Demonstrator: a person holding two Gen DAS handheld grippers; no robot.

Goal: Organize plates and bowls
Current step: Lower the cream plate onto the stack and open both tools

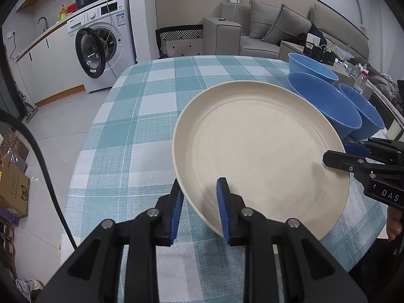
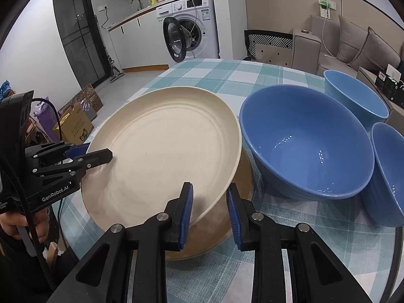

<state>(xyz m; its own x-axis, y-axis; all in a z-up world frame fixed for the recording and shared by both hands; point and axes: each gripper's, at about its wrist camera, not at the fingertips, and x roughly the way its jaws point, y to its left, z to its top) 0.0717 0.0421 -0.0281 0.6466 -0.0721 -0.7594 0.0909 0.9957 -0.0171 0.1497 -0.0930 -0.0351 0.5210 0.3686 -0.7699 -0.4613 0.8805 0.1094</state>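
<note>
A cream plate point(image 1: 252, 146) point(image 2: 164, 151) hangs tilted just above the checked tablecloth, held by both grippers. My left gripper point(image 1: 199, 184) point(image 2: 98, 151) is shut on its near-left rim, one finger above and one below. On the opposite rim my right gripper point(image 2: 209, 186) point(image 1: 335, 152) is shut too. In the right wrist view a second cream plate point(image 2: 222, 229) lies on the table right under the held one. Three blue bowls stand to the right: a large one point(image 2: 308, 146) point(image 1: 325, 106) next to the plates, one behind it point(image 2: 353, 96) point(image 1: 310, 68), one at the far right point(image 2: 388, 171) point(image 1: 361, 111).
The round table point(image 1: 141, 126) wears a teal checked cloth and its left edge drops to a tiled floor. Cardboard boxes point(image 1: 12, 189) sit on the floor at the left. A washing machine point(image 1: 101, 43) with its door open and a grey sofa point(image 1: 277, 25) stand behind the table.
</note>
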